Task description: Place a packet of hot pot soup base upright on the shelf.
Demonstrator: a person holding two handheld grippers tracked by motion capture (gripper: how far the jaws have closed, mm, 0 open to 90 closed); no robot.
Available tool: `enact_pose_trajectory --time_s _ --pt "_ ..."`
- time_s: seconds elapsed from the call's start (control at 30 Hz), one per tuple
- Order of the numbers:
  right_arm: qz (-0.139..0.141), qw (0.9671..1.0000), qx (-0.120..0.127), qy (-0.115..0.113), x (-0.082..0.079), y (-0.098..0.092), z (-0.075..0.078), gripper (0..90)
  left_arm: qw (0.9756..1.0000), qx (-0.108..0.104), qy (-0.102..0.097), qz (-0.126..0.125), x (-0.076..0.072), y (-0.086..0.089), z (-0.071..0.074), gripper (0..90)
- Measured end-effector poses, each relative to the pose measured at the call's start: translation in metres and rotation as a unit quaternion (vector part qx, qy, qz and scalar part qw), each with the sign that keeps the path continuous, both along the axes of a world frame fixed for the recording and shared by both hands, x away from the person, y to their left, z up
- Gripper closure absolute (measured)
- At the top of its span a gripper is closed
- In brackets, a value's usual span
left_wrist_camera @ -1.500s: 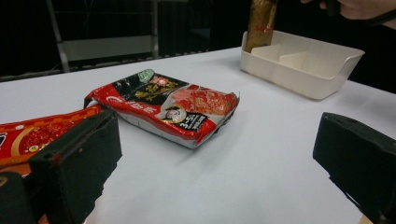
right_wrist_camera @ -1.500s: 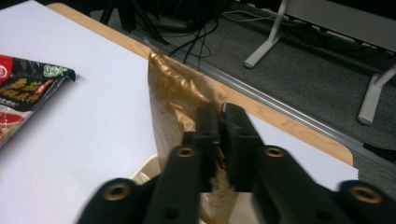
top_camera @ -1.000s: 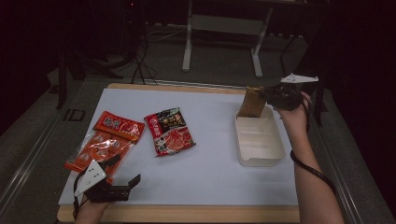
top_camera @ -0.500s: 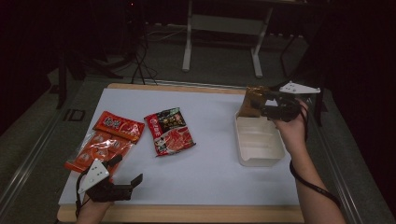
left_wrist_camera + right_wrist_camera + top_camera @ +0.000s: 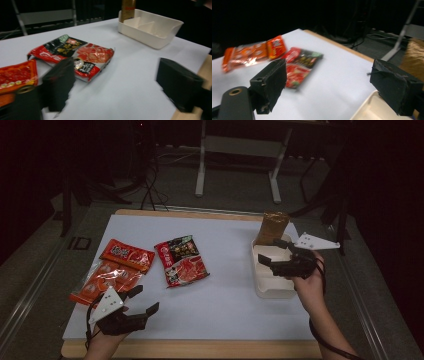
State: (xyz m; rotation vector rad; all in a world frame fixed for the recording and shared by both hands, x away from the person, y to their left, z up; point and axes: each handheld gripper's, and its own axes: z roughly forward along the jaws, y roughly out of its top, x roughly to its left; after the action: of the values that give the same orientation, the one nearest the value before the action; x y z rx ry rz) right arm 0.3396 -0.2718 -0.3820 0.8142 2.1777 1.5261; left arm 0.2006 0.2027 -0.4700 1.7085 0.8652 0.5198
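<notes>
A white divided bin (image 5: 272, 279) sits on a white table (image 5: 225, 305), and one brown packet (image 5: 270, 227) already stands upright in the bin's far compartment, so by the look of it the packing has only begun. Three snack packs wait flat on the table, well to the left of the bin: a black-and-red pack (image 5: 181, 260) nearest it, then a red pack (image 5: 126, 254), and beside that an orange pack (image 5: 100, 281) farthest away. The bin's two nearer compartments look empty. The right gripper (image 5: 266, 260) hovers over the bin, pointing left toward the packs; its jaws have just been opening and stand spread with nothing between them, which suggests the brown packet is already let go. The left gripper (image 5: 145, 300) rests low, far left of the bin and just in front of the orange pack, aimed toward the black-and-red pack. Its jaws have just been closing a little but remain apart, pinching nothing. What is probably left is lifting each flat pack and carrying it across to the bin. No object lies between the packs and the bin. Beyond the table, farther than the bin, stand metal stand legs (image 5: 202, 167) and loose cables (image 5: 150, 190) on a dark floor.
</notes>
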Motion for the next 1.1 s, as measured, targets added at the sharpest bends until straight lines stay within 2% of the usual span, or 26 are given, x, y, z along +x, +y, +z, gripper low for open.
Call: enact_pose_trajectory --time_s 0.03,0.07,0.1,0.13,0.17,0.2,0.23,0.27,0.33,0.37,0.4,0.47,0.5,0.53,0.6,0.67,0.73,0.8,0.9,0.97,1.0,1.03,1.1 --pt "0.000 1.0000 0.000 0.000 0.000 0.000 0.000 14.0 1.0000 0.001 0.000 0.004 0.002 0.000 0.002 28.3" --pt "0.011 0.9999 -0.008 -0.005 -0.009 0.002 -0.001 14.1 0.9999 0.002 0.003 0.012 0.004 0.001 0.004 40.4" --pt "0.013 0.9998 -0.008 -0.012 -0.013 0.003 -0.002 14.2 0.9997 0.004 0.006 0.024 0.006 0.001 0.006 45.0" --pt "0.013 0.9998 -0.008 -0.012 -0.013 0.003 -0.002 14.2 0.9996 -0.004 0.008 0.026 0.009 0.002 0.008 45.0" --pt "0.013 0.9997 -0.004 -0.020 -0.022 0.002 -0.003 14.3 0.9994 -0.011 0.012 0.029 0.012 0.003 0.010 58.0" --pt "0.013 0.9997 -0.004 -0.020 -0.022 0.002 -0.003 14.3 0.9993 -0.006 0.012 0.036 0.014 0.002 0.011 58.0" --pt "0.017 0.9997 0.003 -0.018 -0.028 0.001 -0.004 14.2 0.9992 -0.002 0.013 0.038 0.018 0.002 0.013 64.7" --pt "0.017 0.9997 0.003 -0.018 -0.028 0.001 -0.004 14.2 0.9991 -0.002 0.014 0.041 0.020 0.001 0.014 64.7" --pt "0.016 0.9998 -0.002 -0.014 -0.034 0.001 -0.006 14.2 0.9979 0.019 0.019 0.059 0.027 -0.003 0.019 66.2" --pt "0.019 0.9997 0.001 -0.012 -0.037 0.001 -0.007 14.2 0.9977 0.021 0.017 0.062 0.030 -0.005 0.021 69.8" --pt "0.025 0.9996 -0.004 -0.012 -0.045 0.001 -0.010 14.2 0.9971 0.032 0.015 0.067 0.036 -0.008 0.025 76.0" --pt "0.026 0.9996 -0.004 -0.013 -0.048 0.001 -0.011 14.2 0.9971 0.039 0.015 0.064 0.041 -0.012 0.028 77.3" --pt "0.037 0.9992 0.002 -0.010 -0.054 -0.001 -0.012 14.2 0.9971 0.039 0.015 0.064 0.041 -0.012 0.028 81.4" --pt "0.037 0.9992 0.001 -0.012 -0.057 -0.001 -0.013 14.2 0.9962 0.056 0.015 0.065 0.047 -0.016 0.031 82.8" --pt "0.037 0.9992 0.004 -0.013 -0.060 -0.002 -0.013 14.2 0.9963 0.057 0.019 0.062 0.051 -0.018 0.031 88.3" --pt "0.039 0.9991 0.013 -0.007 -0.067 -0.006 -0.015 14.2 0.9956 0.061 0.034 0.063 0.063 -0.024 0.032 90.0" --pt "0.041 0.9990 0.015 -0.009 -0.071 -0.008 -0.017 14.2 0.9948 0.065 0.039 0.068 0.072 -0.029 0.033 90.0" --pt "0.038 0.9991 0.016 -0.010 -0.073 -0.008 -0.020 14.2 0.9939 0.063 0.054 0.073 0.083 -0.032 0.032 90.0" --pt "0.037 0.9992 0.011 -0.007 -0.074 -0.008 -0.023 14.3 0.9912 0.067 0.072 0.088 0.099 -0.038 0.032 90.0" --pt "0.040 0.9991 0.016 -0.005 -0.074 -0.008 -0.025 14.3 0.9908 0.067 0.076 0.090 0.105 -0.040 0.032 90.0" --pt "0.039 0.9991 0.015 -0.006 -0.074 -0.008 -0.025 14.3 0.9906 0.066 0.080 0.088 0.115 -0.042 0.031 90.0" --pt "0.040 0.9991 0.015 -0.008 -0.074 -0.008 -0.025 14.3 0.9906 0.066 0.080 0.088 0.115 -0.042 0.031 90.0" --pt "0.041 0.9989 0.020 -0.010 -0.074 -0.008 -0.025 14.3 0.9901 0.068 0.085 0.089 0.127 -0.045 0.029 90.0"
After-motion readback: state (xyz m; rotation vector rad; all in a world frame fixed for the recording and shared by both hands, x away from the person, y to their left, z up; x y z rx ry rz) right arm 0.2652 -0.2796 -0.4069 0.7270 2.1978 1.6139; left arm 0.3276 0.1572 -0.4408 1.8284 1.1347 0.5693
